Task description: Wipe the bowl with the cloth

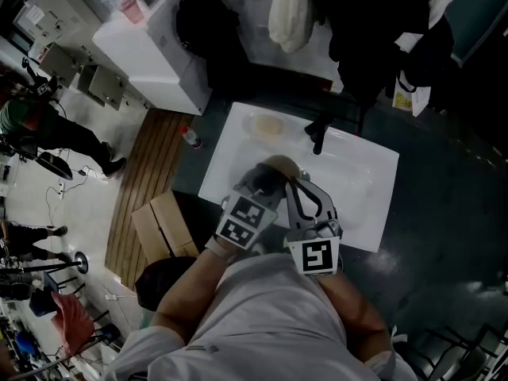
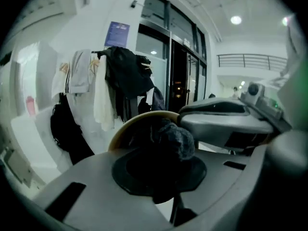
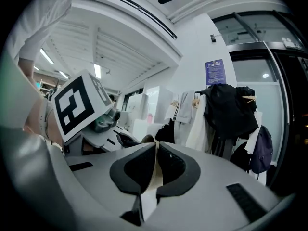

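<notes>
Fingers of my left gripper are clenched on the one dark cloth, pressed into the single tan bowl; my right gripper pinches that bowl's rim, over the white sink

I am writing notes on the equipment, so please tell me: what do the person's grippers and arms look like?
The left gripper and the right gripper are grey, and each carries a white cube with black square markers. The broad grey fingers have black pads. The person wears a light shirt with short sleeves. No cables show.
</notes>
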`<control>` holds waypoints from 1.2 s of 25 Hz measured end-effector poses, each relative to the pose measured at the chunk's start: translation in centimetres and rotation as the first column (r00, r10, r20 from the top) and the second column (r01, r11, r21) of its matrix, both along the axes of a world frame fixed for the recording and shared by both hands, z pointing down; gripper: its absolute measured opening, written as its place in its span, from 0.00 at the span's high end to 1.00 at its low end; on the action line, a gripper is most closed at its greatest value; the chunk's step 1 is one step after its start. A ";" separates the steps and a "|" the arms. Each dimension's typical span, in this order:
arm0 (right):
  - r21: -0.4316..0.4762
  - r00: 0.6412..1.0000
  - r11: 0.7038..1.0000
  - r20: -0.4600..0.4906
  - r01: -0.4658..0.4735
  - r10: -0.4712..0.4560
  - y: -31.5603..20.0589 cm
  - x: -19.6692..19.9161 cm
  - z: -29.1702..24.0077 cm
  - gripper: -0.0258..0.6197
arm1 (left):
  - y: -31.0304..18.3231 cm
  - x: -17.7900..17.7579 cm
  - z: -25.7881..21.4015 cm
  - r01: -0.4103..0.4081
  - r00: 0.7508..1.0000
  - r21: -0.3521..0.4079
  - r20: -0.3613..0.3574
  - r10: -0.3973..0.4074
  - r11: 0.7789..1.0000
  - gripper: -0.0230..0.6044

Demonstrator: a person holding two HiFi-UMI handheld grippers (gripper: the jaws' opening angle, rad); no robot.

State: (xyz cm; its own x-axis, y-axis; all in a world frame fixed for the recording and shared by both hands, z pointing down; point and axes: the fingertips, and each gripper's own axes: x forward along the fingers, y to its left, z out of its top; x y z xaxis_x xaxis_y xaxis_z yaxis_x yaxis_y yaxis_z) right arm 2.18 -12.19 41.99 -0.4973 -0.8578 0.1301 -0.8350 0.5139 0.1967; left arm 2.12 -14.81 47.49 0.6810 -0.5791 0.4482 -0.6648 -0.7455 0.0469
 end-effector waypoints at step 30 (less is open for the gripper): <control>0.002 0.996 0.998 0.053 -0.065 0.065 -0.7 2.3 -0.5 0.91 | 0.2 -0.1 -1.7 0.044 0.952 -0.179 -0.291 -0.096 0.983 0.89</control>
